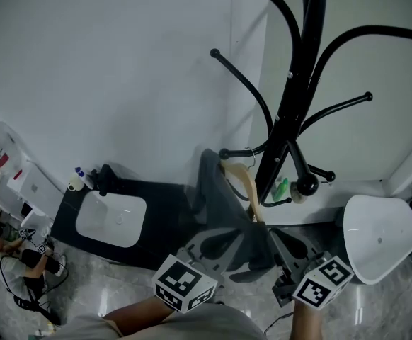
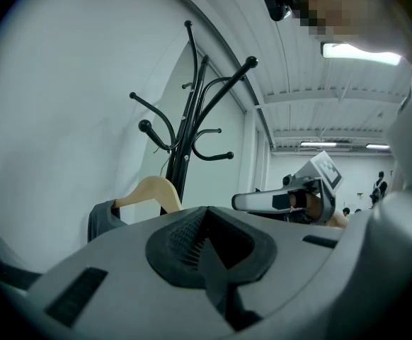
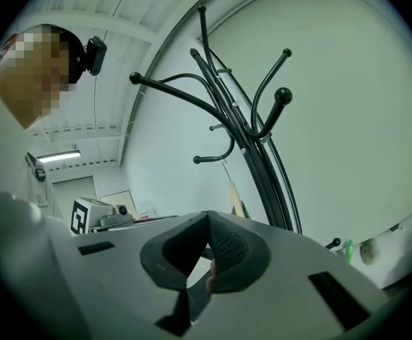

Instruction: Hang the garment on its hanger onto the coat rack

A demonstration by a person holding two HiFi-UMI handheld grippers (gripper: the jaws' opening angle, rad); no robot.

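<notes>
A black coat rack [image 1: 294, 105] stands against the white wall. A wooden hanger [image 1: 247, 184] carrying a grey garment [image 1: 212, 193] hangs by its hook from one of the rack's low arms. Both grippers are below it, near the garment's lower edge. My left gripper [image 1: 224, 238] is shut with nothing between its pads; in its own view [image 2: 206, 243] the hanger [image 2: 149, 188] and garment [image 2: 101, 219] are farther off to the left. My right gripper [image 1: 282, 245] is also shut and empty [image 3: 206, 250]. The hanger [image 3: 236, 200] shows just past it, under the rack [image 3: 252, 154].
A white basin [image 1: 110, 218] on a dark counter lies to the left. A white rounded seat [image 1: 379, 236] stands to the right. A green bottle [image 1: 282, 188] sits near the rack's pole. A person [image 1: 8, 250] is at the far left.
</notes>
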